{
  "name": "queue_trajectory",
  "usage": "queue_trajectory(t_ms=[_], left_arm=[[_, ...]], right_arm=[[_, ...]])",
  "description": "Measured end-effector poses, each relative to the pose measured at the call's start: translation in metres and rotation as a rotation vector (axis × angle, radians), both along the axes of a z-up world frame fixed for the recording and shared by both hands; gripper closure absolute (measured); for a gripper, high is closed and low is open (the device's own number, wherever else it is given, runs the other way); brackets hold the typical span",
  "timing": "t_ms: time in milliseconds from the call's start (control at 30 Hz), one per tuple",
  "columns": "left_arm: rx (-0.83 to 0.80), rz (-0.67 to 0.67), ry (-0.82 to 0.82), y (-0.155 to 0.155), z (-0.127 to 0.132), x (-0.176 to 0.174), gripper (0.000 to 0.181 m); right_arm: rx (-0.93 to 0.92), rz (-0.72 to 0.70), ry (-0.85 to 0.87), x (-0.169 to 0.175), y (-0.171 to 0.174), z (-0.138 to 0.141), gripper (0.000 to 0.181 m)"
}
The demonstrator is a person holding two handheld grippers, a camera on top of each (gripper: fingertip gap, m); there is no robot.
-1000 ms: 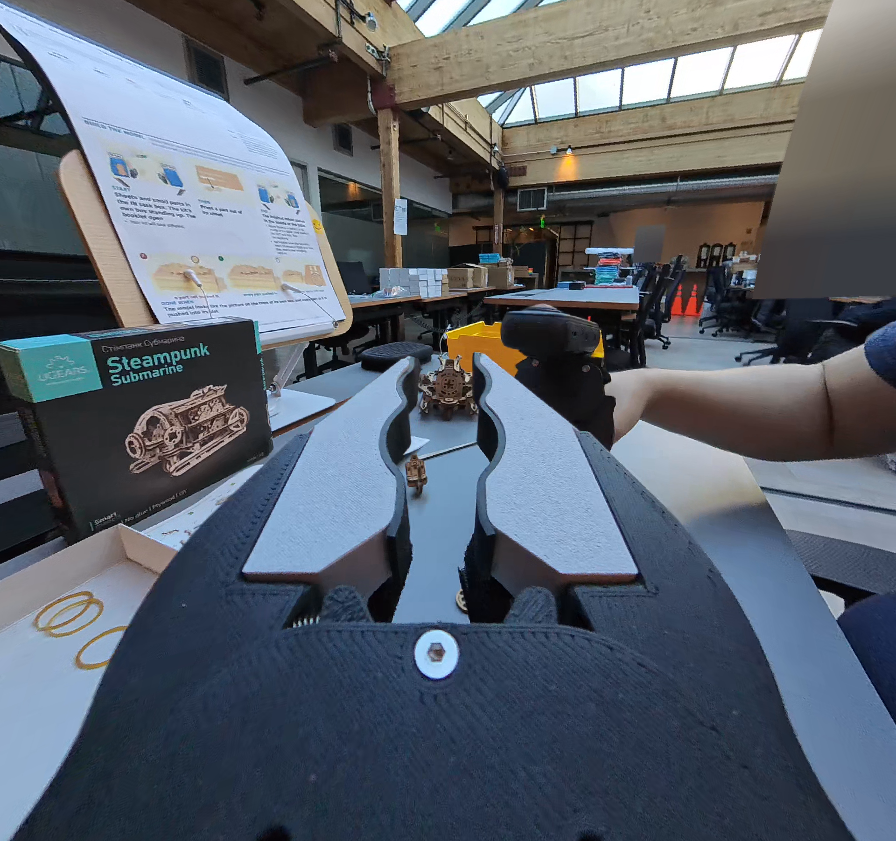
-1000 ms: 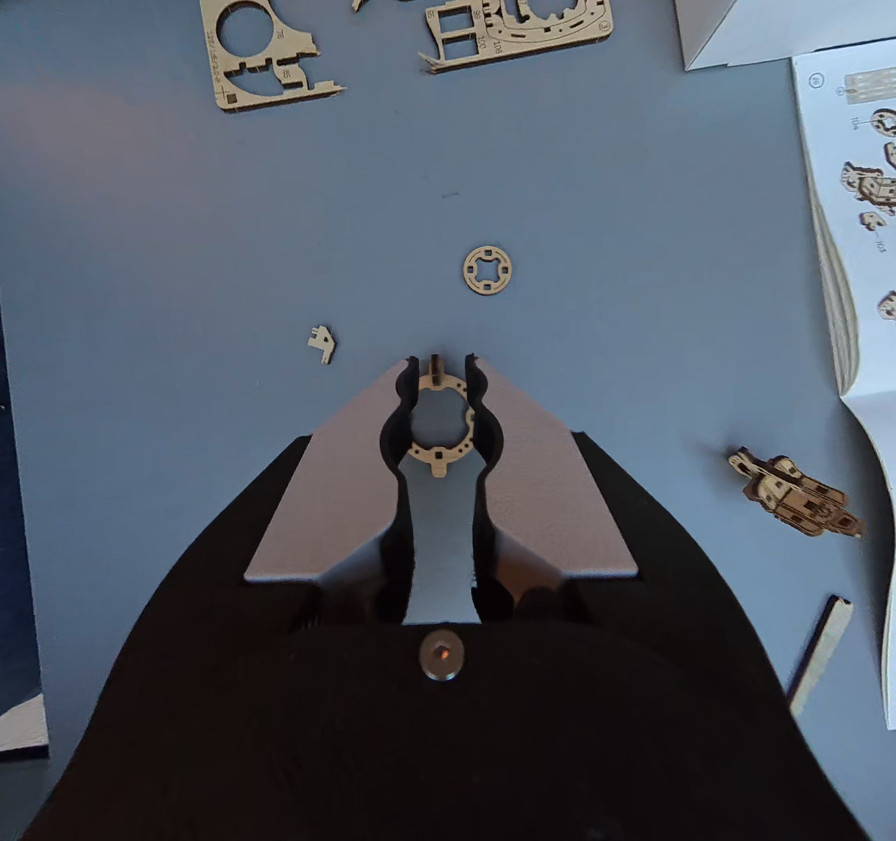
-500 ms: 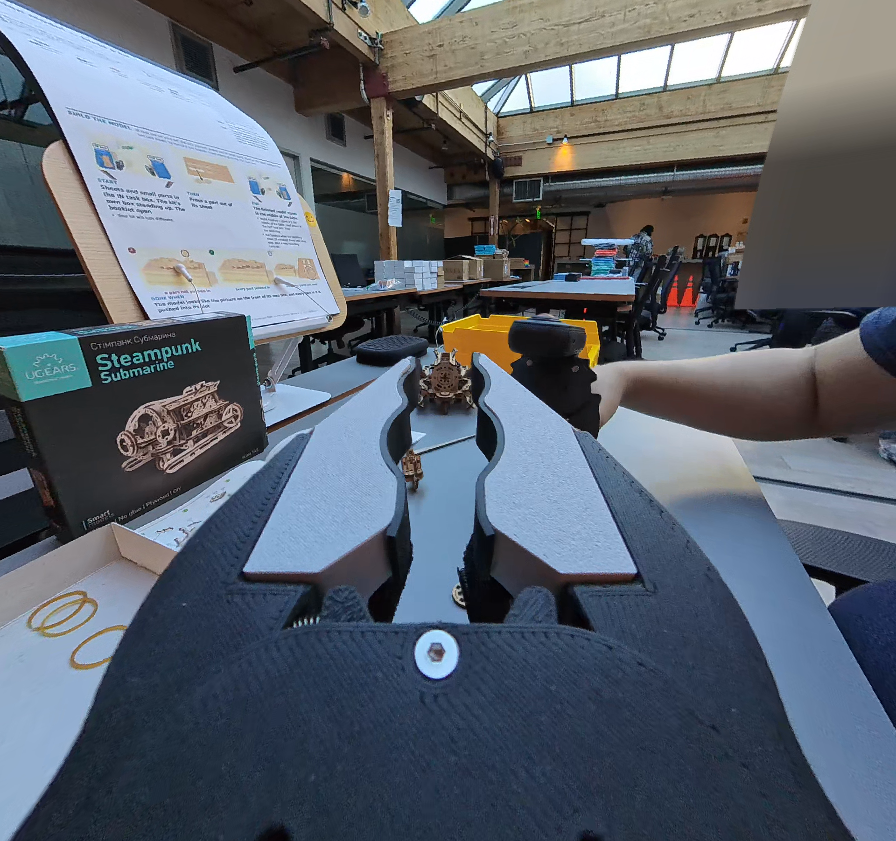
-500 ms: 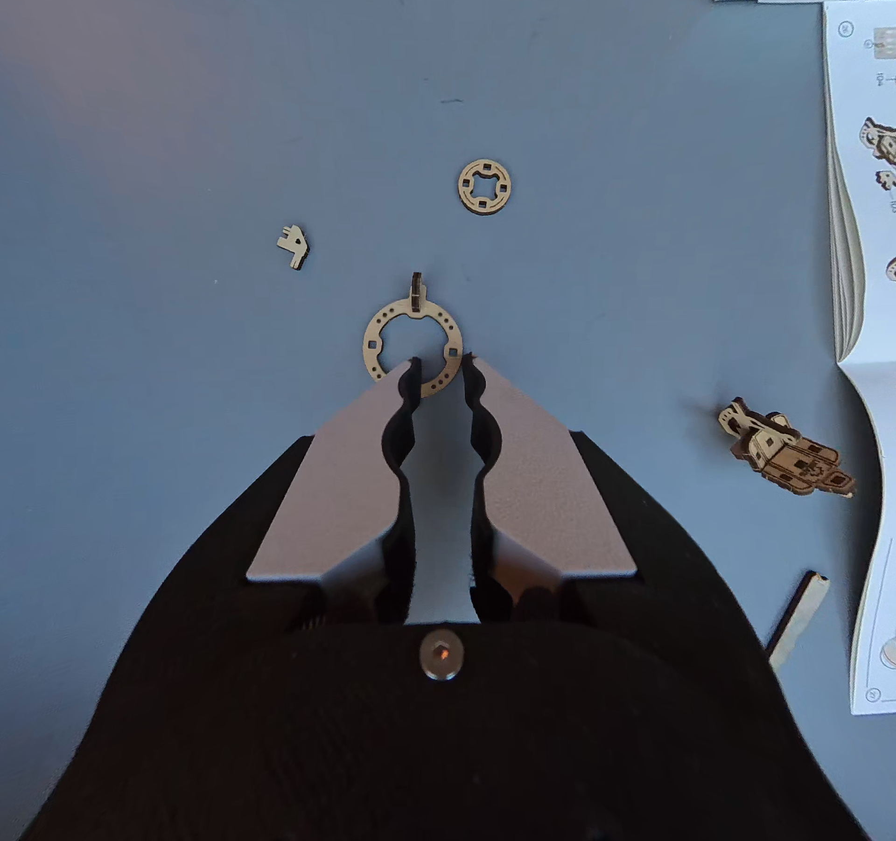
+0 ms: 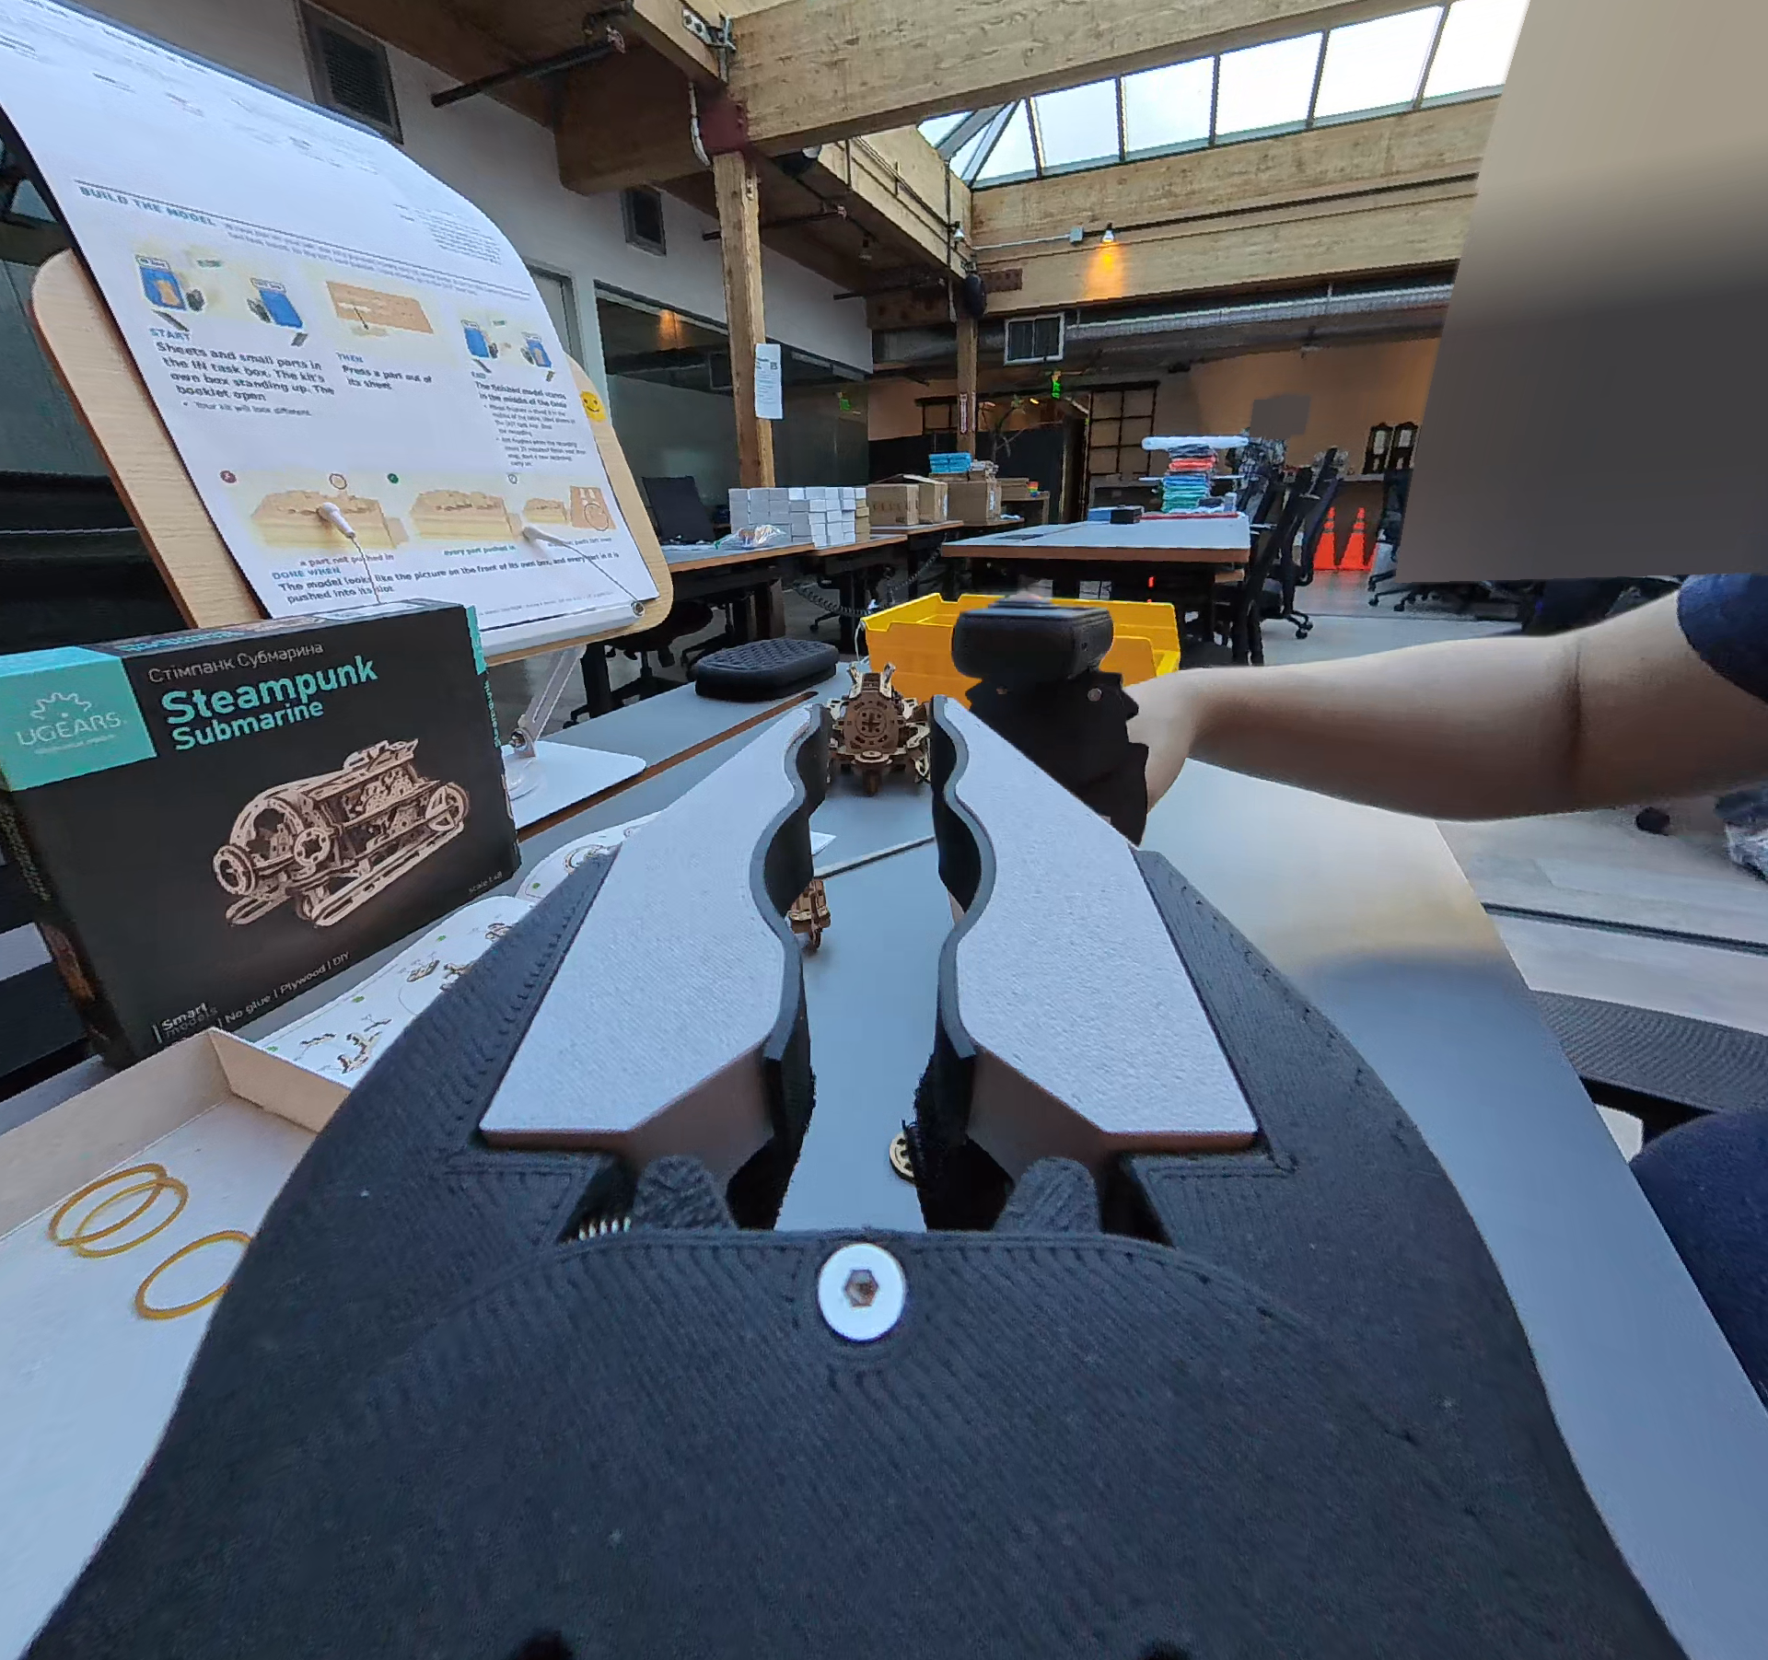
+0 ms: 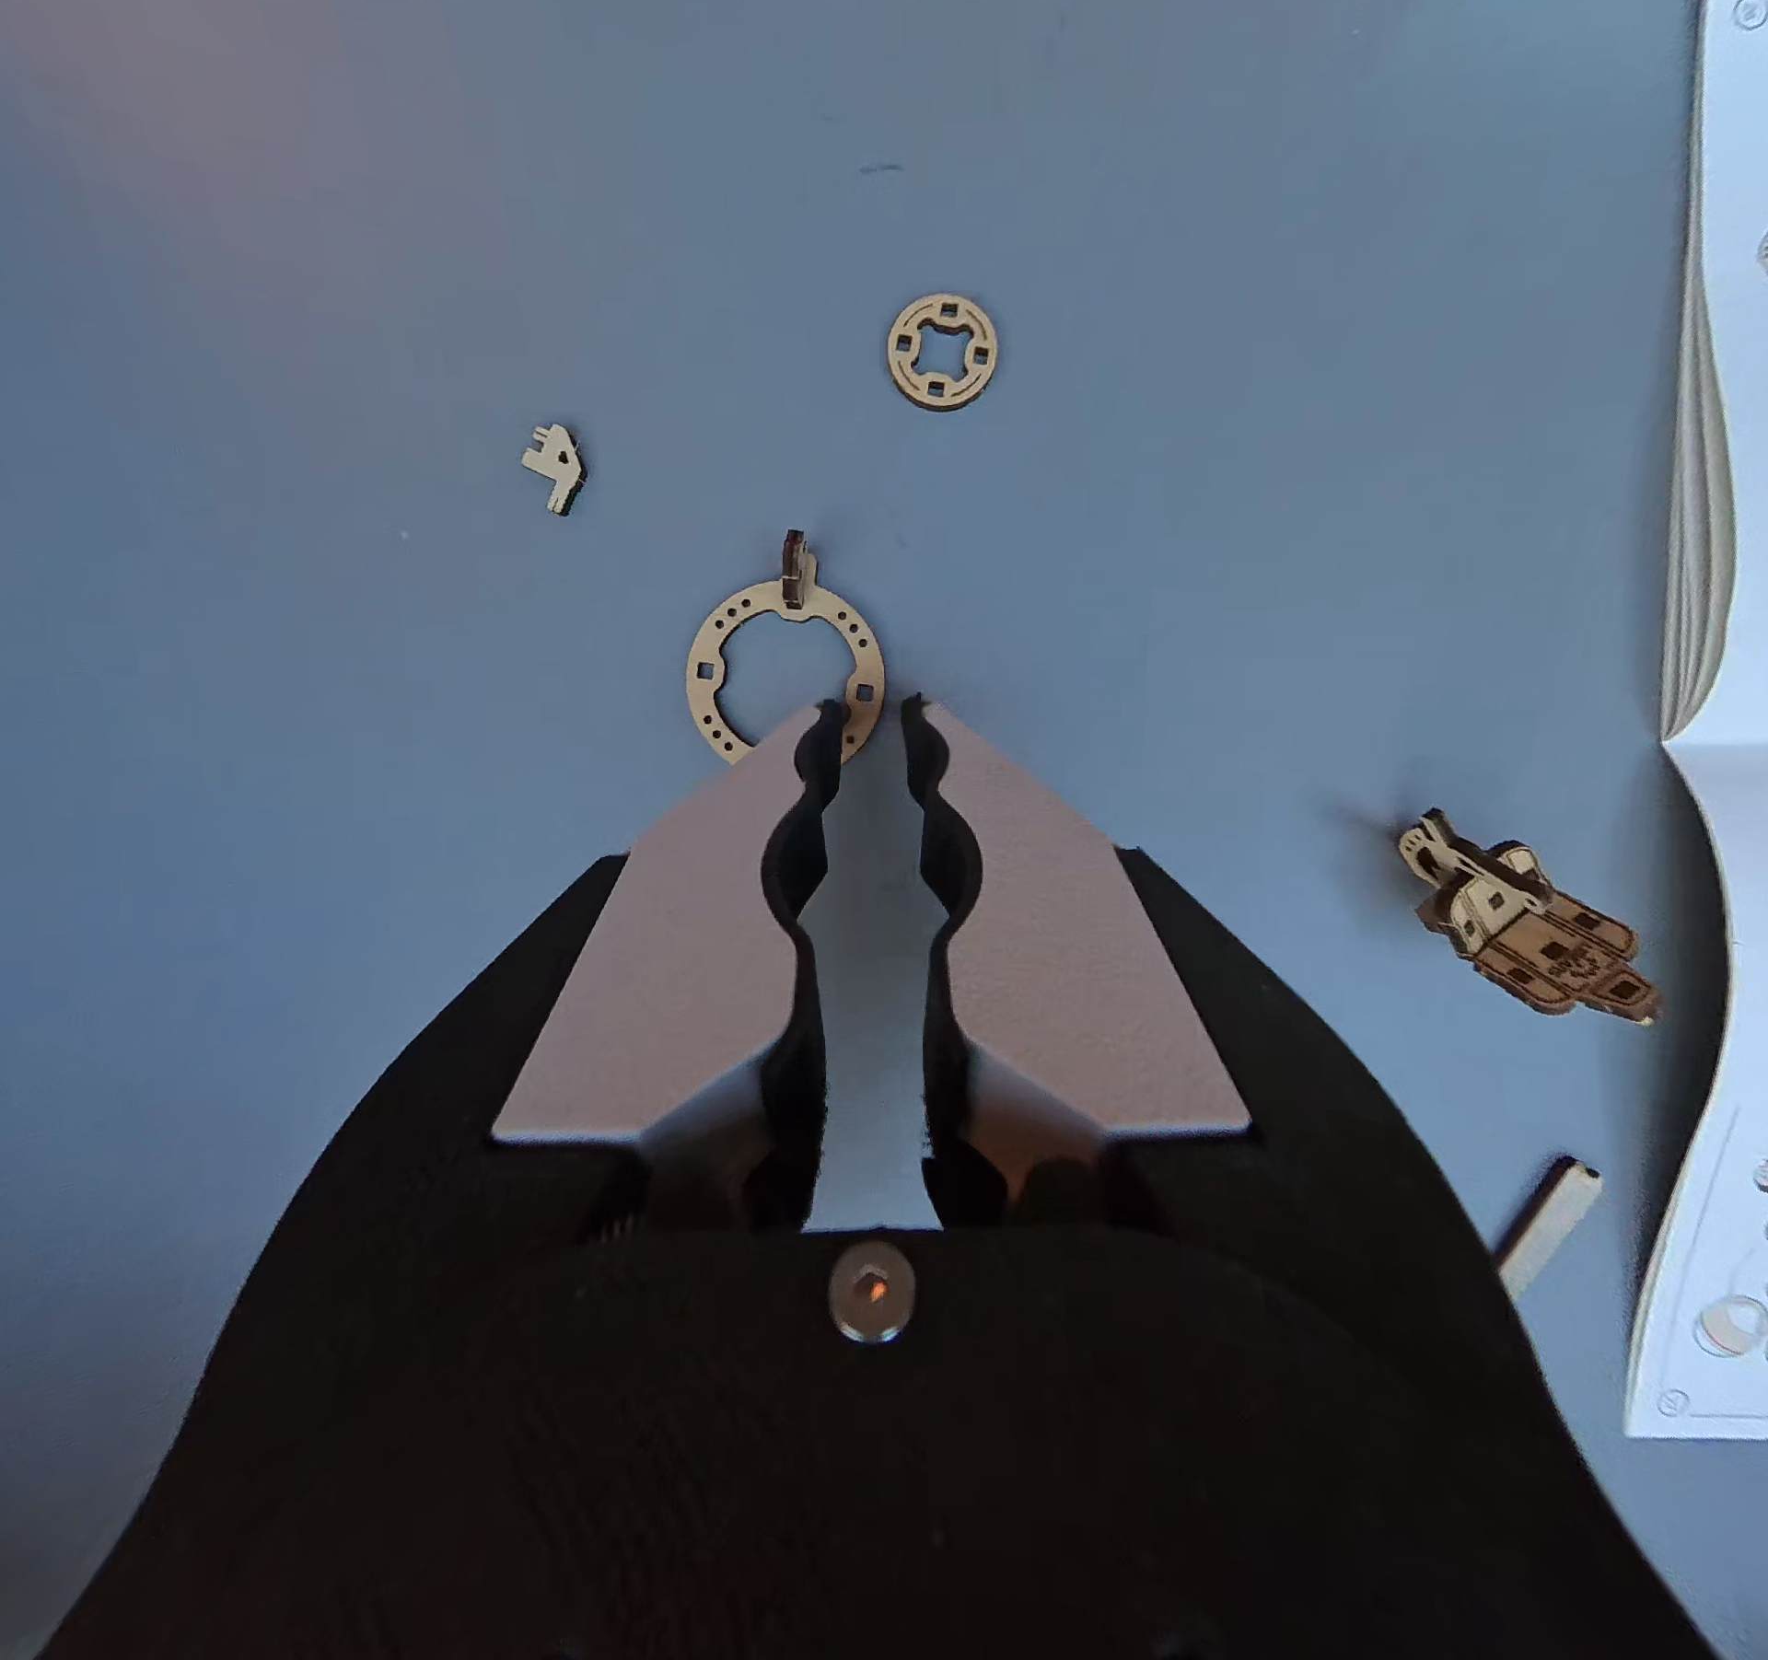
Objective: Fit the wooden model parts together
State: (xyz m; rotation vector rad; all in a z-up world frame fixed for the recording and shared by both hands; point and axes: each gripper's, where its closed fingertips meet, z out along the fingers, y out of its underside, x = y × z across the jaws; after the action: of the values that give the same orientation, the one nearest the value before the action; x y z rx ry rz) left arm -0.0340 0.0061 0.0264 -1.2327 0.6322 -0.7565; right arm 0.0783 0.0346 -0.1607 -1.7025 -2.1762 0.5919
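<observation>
My right tongs (image 6: pixel 869 705) point straight down at the grey-blue table (image 6: pixel 383 227), their jaws parted by a narrow gap and holding nothing. The large wooden ring (image 6: pixel 756 648), with a small upright tab (image 6: pixel 794 567) slotted into its far edge, lies flat on the table at 12 o'clock from the tips; the left tip overlaps the ring's near rim in my view, but I cannot tell whether it touches. A smaller wooden disc (image 6: pixel 942 351) with a notched centre hole lies farther off at 12 to 1 o'clock, and a small angular wooden piece (image 6: pixel 555 466) at 11 o'clock. A built-up wooden subassembly (image 6: pixel 1521 925) rests at 3 o'clock, just beside the open instruction booklet (image 6: pixel 1722 753).

My left tongs (image 5: pixel 871 734) hang low over the table, jaws narrowly apart and empty. Beyond their tips stands the partly built wooden model (image 5: pixel 875 734); the kit box (image 5: pixel 258 811) stands upright at 9 o'clock.
</observation>
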Motion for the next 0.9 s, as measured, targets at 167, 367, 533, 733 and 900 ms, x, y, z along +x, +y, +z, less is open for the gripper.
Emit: queue_trajectory(t_ms=[167,367,533,733,900], left_arm=[[0.005,0.000,-0.009,-0.001,0.002,-0.001,0.163],[0.003,-0.004,-0.003,-0.001,0.002,0.001,0.163],[0.004,0.000,0.009,-0.001,0.000,0.002,0.163],[-0.008,-0.007,0.015,0.000,-0.003,0.005,0.163],[0.000,0.009,0.021,0.001,-0.002,0.002,0.163]], right_arm=[[-0.018,-0.048,0.017,0.002,-0.003,0.001,0.174],[0.014,-0.087,0.067,0.003,-0.006,0.005,0.169],[-0.048,-0.167,0.180,-0.015,-0.015,0.030,0.168],[0.035,-0.130,-0.090,-0.020,-0.036,0.033,0.164],[0.120,-0.106,-0.276,-0.021,-0.029,0.021,0.163]])
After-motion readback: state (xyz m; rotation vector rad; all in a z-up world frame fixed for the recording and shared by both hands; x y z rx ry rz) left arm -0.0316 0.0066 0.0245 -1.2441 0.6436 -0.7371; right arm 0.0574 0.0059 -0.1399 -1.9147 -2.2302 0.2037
